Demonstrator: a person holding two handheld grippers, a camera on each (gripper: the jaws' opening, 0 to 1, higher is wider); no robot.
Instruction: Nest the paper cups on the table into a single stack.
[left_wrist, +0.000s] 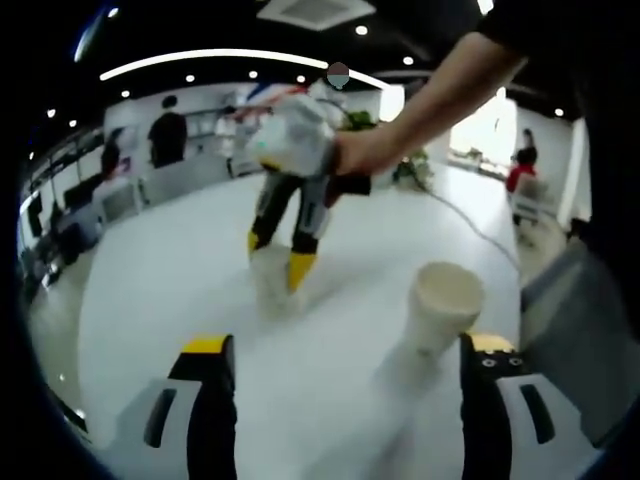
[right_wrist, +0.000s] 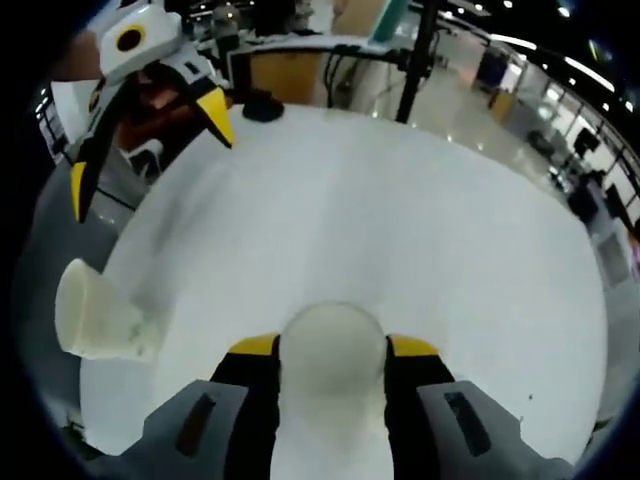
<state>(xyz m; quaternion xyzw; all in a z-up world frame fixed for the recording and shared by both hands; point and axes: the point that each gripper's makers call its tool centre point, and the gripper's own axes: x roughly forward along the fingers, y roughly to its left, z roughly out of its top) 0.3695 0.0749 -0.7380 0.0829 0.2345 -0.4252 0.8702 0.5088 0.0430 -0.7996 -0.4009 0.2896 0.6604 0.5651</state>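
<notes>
Two white paper cups stand on a white round table (left_wrist: 170, 290). One cup (left_wrist: 445, 305) is upright just ahead of my left gripper (left_wrist: 348, 345), close to its right jaw; the jaws are spread wide with nothing between them. The other cup (right_wrist: 332, 352) sits snugly between the yellow-tipped jaws of my right gripper (right_wrist: 333, 347), which press on both its sides. In the left gripper view the right gripper (left_wrist: 277, 257) reaches down from a hand (left_wrist: 360, 150) around that blurred cup (left_wrist: 272, 280). The right gripper view has the left gripper (right_wrist: 147, 150) open at top left, above the free cup (right_wrist: 95, 310).
The table (right_wrist: 420, 220) is bare around the cups. A dark round object (right_wrist: 262, 105) sits at its far edge, with a black pole (right_wrist: 420, 50) behind. People (left_wrist: 165, 130) stand in the office beyond, and a cable (left_wrist: 470, 225) trails on the floor.
</notes>
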